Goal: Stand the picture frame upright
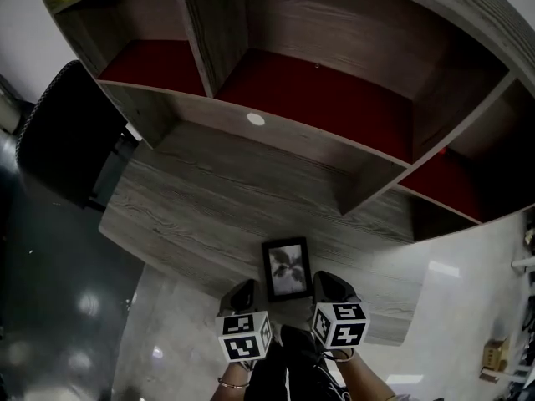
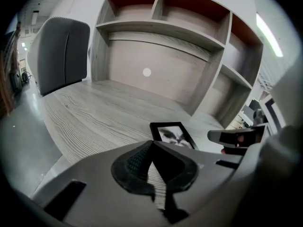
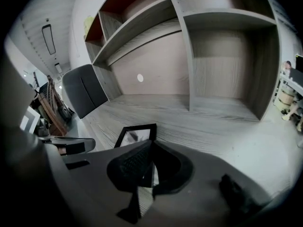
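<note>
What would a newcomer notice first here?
A small black picture frame lies flat near the front edge of the grey wood-grain desk, flanked by the shut left tongs and right tongs. Behind it rises a grey shelf unit with dark red back panels.

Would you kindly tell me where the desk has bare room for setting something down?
The desk is bare between the picture frame and the back panel, and leftward toward the chair. It is crowded only at the front edge, where the left tongs and right tongs flank the frame.
</note>
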Demonstrator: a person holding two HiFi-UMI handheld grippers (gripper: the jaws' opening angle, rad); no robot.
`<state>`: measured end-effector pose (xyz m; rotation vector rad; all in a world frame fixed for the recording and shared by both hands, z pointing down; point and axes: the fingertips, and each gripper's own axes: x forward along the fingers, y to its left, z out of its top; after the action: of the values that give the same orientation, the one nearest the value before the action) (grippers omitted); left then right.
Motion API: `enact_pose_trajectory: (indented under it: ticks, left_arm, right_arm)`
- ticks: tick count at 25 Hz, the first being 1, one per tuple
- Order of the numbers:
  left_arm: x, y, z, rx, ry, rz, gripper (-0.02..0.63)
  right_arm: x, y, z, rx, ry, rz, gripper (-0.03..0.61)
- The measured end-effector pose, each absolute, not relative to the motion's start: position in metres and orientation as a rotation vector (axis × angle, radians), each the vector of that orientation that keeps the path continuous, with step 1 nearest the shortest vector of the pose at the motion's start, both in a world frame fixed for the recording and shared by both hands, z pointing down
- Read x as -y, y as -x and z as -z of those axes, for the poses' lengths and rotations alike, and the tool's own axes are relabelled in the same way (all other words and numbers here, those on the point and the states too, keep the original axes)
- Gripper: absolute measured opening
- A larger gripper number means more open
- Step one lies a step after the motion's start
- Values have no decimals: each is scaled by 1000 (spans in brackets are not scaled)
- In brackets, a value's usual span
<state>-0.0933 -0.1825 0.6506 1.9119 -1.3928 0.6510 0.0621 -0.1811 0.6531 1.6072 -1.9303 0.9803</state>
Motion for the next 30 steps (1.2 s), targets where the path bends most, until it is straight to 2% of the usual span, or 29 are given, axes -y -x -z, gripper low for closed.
enact_pose_trajectory:
  ticks: [13,24,30]
  left_arm:
    - [184,102,-671,1418,-1853,-661,9]
    - [189,103,-677,1440,-1817,-647,9]
    - [194,107,-680,1459,-1798,-639,9]
  right_arm:
    - [193,-49,-674,1978,-1530,-1078,37]
    - [201,-47,-686,1976,-1422,-1139,112]
    - [205,-46,-693,1958,-1380,-1144,113]
